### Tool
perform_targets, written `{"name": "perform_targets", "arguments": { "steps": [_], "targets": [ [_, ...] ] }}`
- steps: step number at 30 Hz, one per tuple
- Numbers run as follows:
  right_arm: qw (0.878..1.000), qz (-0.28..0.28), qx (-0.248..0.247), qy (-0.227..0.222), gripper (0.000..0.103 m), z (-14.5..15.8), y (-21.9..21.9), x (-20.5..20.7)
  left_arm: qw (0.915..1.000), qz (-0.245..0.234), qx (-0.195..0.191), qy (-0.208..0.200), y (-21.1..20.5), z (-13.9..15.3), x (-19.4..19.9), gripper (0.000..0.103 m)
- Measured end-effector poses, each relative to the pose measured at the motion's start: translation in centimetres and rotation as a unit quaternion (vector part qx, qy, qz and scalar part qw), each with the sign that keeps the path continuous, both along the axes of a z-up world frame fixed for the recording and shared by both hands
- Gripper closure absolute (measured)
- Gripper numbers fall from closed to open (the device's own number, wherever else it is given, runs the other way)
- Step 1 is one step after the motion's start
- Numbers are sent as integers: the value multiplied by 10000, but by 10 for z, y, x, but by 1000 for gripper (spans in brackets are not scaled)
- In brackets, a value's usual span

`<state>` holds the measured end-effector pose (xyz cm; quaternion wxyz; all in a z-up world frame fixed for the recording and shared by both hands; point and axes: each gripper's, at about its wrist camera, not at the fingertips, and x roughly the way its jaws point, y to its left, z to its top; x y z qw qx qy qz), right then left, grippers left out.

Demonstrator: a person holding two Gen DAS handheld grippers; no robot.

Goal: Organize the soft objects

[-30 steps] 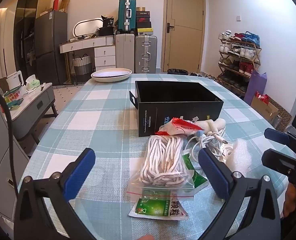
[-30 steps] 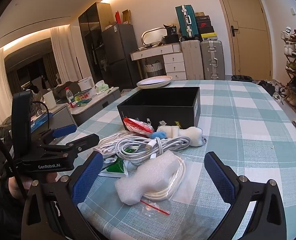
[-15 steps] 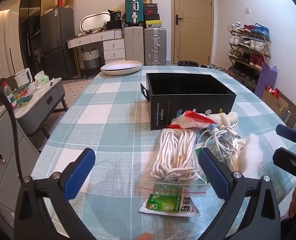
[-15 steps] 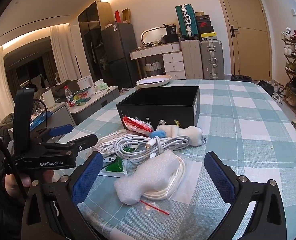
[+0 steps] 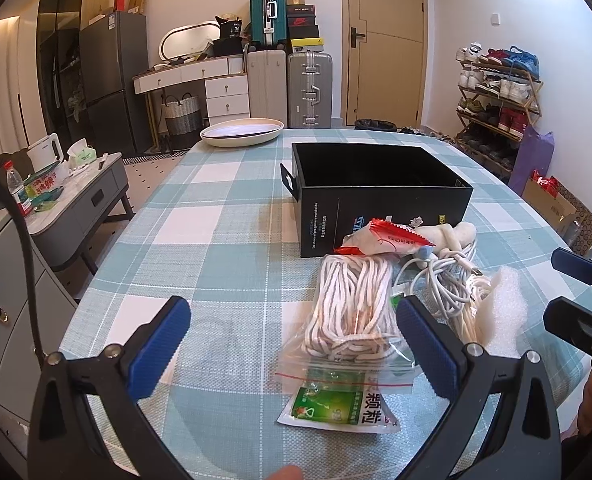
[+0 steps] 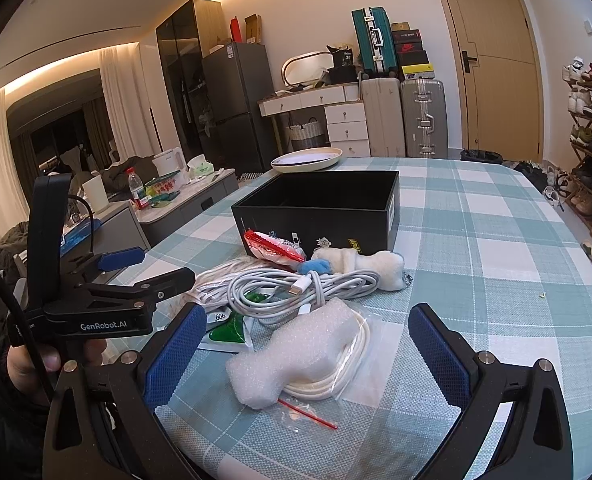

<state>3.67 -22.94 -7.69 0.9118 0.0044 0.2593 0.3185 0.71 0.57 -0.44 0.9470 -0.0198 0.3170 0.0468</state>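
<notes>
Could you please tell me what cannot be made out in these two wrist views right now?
- Floor of the black box: left wrist view, hidden by its near wall; in the right wrist view it is too dark to tell.
- Green sachet: right wrist view, mostly covered by the white cable and a gripper finger.
- Fine print on the box front: too small in both views.
- Right gripper: cut off by the left view's edge.

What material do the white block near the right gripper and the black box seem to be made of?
White block: likely polyethylene foam, matte, with a fine bubbly surface and soft rounded edges.
Black box: probably cardboard with a smooth, slightly glossy printed finish; thin straight walls.
</notes>
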Motion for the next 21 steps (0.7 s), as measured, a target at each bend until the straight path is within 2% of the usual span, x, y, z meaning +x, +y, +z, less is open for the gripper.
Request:
{"name": "perform_targets", "arguments": {
  "steps": [21],
  "targets": [
    [10000, 27, -86, 4, 0, -3, 2, 1, 10000, -78, -5, -56, -5, 4, -2, 0]
  ]
}}
